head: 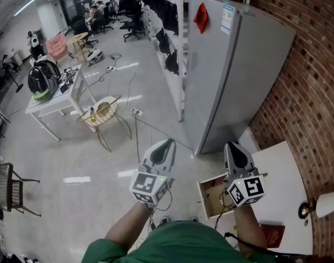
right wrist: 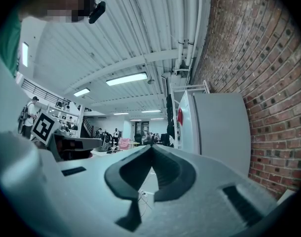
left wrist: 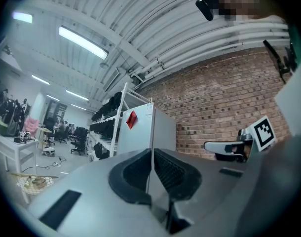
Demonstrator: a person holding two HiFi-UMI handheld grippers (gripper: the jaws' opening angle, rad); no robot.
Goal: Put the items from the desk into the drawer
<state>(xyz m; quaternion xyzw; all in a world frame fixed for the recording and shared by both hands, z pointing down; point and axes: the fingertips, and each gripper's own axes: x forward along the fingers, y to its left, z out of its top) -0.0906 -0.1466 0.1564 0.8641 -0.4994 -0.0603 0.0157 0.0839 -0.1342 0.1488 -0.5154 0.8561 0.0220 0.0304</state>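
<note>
Both grippers are raised in front of me and point out into the room, away from the desk. My left gripper (head: 166, 145) is shut with nothing between its jaws, its tips meeting in its own view (left wrist: 151, 152). My right gripper (head: 232, 147) is also shut and empty (right wrist: 151, 148), and hangs above the open wooden drawer (head: 213, 193). Small items lie in the drawer, too small to tell apart. On the white desk (head: 282, 169) a dark red booklet (head: 271, 235) lies near my right arm.
A tall grey cabinet (head: 232, 70) stands against the brick wall (head: 315, 92) just beyond the desk. A white lamp-like object (head: 327, 201) with a brass part sits at the desk's right edge. A wire basket chair (head: 101, 114) and cables stand on the floor.
</note>
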